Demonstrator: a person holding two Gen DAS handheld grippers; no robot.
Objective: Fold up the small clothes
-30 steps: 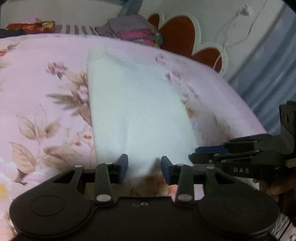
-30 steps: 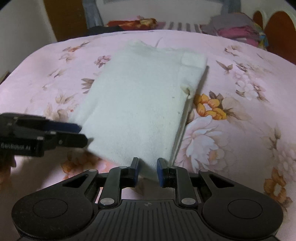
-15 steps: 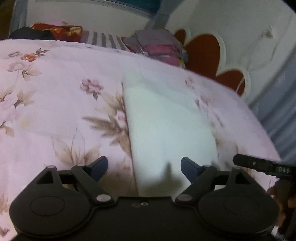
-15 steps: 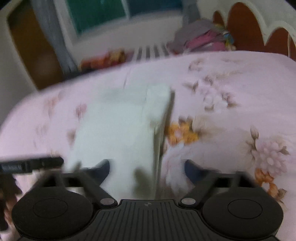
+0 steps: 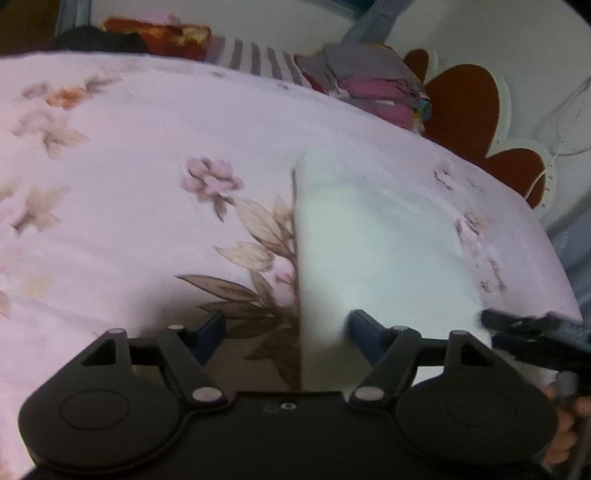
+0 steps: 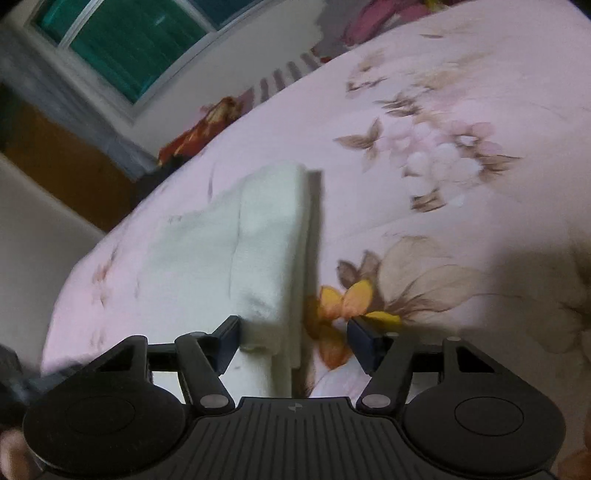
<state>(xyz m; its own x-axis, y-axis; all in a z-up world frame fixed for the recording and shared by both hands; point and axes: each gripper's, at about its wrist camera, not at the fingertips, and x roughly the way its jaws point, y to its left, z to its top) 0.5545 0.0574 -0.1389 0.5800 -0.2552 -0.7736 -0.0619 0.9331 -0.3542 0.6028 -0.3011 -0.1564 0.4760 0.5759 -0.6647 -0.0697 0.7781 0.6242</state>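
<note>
A white folded cloth (image 5: 373,251) lies flat on the pink flowered bedspread (image 5: 129,221). My left gripper (image 5: 286,332) is open and empty, its jaws straddling the cloth's left edge at the near end. In the right wrist view the cloth (image 6: 236,254) shows a thick folded right edge. My right gripper (image 6: 293,338) is open and empty, its jaws straddling that right edge at the near end. The right gripper's tips (image 5: 532,332) show blurred at the right of the left wrist view.
A stack of folded clothes (image 5: 373,85) sits at the far side of the bed by a red and white headboard (image 5: 469,107). A striped item (image 5: 258,59) and red patterned fabric (image 5: 159,33) lie along the far edge. A window (image 6: 125,40) is beyond the bed.
Both grippers let go of the cloth's near edge and opened wide. The cloth now lies flat. Both grippers shifted outward to the cloth's side edges, the right one tilting.
</note>
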